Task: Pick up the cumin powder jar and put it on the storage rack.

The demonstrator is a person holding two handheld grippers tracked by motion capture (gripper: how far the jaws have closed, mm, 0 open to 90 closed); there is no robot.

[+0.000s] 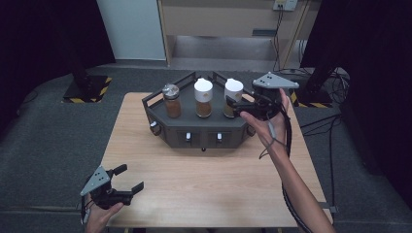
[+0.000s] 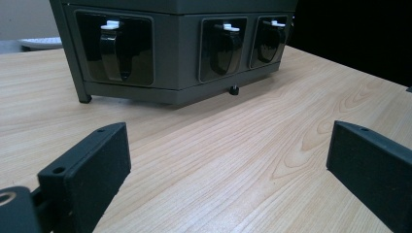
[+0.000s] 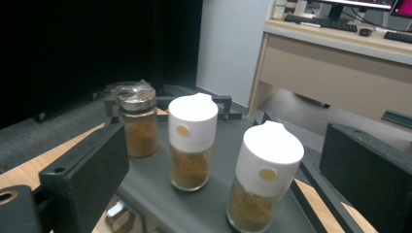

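Observation:
A dark grey six-sided rack (image 1: 167,127) stands at the back of the wooden table (image 1: 204,184). On it stand three spice jars: a silver-lidded jar (image 1: 171,100) at left, a white-capped jar (image 1: 203,97) in the middle, and another white-capped jar (image 1: 233,96) at right. My right gripper (image 1: 236,108) is open right beside the right jar (image 3: 265,177), its jaws wide and pointing at it. In the right gripper view the middle jar (image 3: 192,141) and silver-lidded jar (image 3: 138,120) stand farther off. My left gripper (image 1: 128,178) rests open near the table's front left corner, facing the rack (image 2: 175,46).
The rack's front faces carry small levers with white tips (image 2: 112,24). A short rail (image 1: 154,96) runs round the rack's top. Behind the table are a desk (image 1: 218,19) and cables on the floor (image 1: 320,82). A black-and-yellow stand base (image 1: 87,90) sits far left.

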